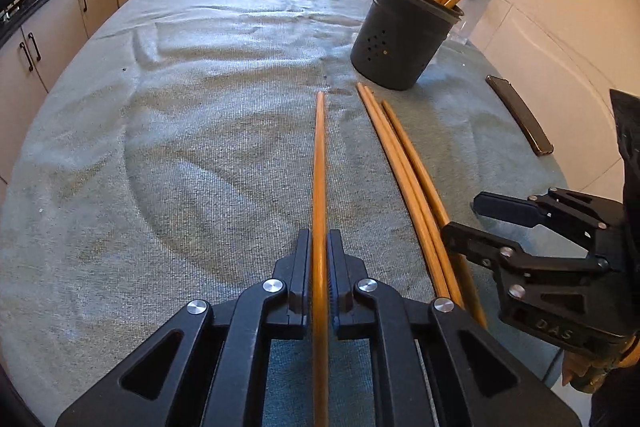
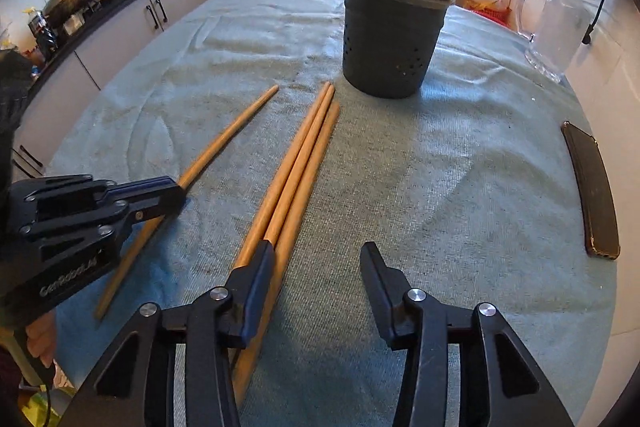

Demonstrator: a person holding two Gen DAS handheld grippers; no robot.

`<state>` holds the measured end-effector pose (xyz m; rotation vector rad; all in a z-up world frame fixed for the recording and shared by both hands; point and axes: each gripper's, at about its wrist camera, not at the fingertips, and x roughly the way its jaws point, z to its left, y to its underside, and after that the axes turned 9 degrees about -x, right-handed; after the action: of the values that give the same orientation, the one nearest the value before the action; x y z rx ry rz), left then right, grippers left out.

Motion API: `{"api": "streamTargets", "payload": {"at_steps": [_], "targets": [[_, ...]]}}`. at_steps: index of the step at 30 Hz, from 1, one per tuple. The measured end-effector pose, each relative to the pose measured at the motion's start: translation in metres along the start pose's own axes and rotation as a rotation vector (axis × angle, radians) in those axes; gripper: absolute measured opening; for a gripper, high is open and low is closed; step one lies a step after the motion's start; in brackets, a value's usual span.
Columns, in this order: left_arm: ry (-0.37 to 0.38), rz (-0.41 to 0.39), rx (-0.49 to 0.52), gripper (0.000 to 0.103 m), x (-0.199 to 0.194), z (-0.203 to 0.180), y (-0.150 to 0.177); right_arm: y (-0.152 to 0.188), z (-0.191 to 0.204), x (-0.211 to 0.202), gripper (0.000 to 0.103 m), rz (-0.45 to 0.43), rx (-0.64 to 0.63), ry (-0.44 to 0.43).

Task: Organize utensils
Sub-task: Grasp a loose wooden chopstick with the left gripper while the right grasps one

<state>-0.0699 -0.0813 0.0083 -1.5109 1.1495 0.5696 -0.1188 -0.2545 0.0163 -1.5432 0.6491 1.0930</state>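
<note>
My left gripper (image 1: pixel 319 241) is shut on a single wooden chopstick (image 1: pixel 319 163) that lies along the cloth and points toward a dark perforated holder (image 1: pixel 404 35) with several chopsticks standing in it. The right wrist view shows the same left gripper (image 2: pixel 178 197) clamped on that chopstick (image 2: pixel 232 135). Three more chopsticks (image 2: pixel 296 171) lie side by side just right of it. My right gripper (image 2: pixel 316 249) stands open low over their near ends. Its left finger (image 2: pixel 256 279) rests over the bundle, and its right finger is over bare cloth. The holder (image 2: pixel 392 35) stands beyond.
A grey-green cloth (image 1: pixel 180 147) covers the table. A dark phone (image 2: pixel 592 187) lies near the right edge. A clear glass pitcher (image 2: pixel 556 27) and plastic bags stand behind the holder. Kitchen cabinets and a stove with pans run along the left and back.
</note>
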Motion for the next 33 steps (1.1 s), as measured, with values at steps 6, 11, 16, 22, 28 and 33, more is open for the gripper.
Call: {"api": "streamTargets", "payload": {"at_steps": [6,11,16,22,28,33], "targets": [[0.0,-0.03,0.006,0.008,0.0,-0.001,0.002,-0.006,0.004,0.009,0.029,0.032,0.0,0.028],[0.056,0.052,-0.058,0.008,-0.005,0.013,0.001,0.002,-0.022,0.004,0.011,0.083,0.097,0.009],[0.017,0.137,-0.029,0.008,-0.012,0.012,0.004,0.025,-0.045,-0.009,0.023,0.14,0.148,-0.021],[-0.039,0.141,0.005,0.009,-0.005,0.005,-0.016,0.017,-0.047,-0.006,0.051,0.134,0.128,-0.001],[-0.059,0.184,0.001,0.009,0.018,0.0,-0.042,-0.012,-0.054,0.012,0.043,0.123,0.12,0.035],[-0.074,0.199,0.005,0.009,0.031,-0.006,-0.059,-0.031,-0.059,0.021,0.035,0.122,0.101,0.048]]}}
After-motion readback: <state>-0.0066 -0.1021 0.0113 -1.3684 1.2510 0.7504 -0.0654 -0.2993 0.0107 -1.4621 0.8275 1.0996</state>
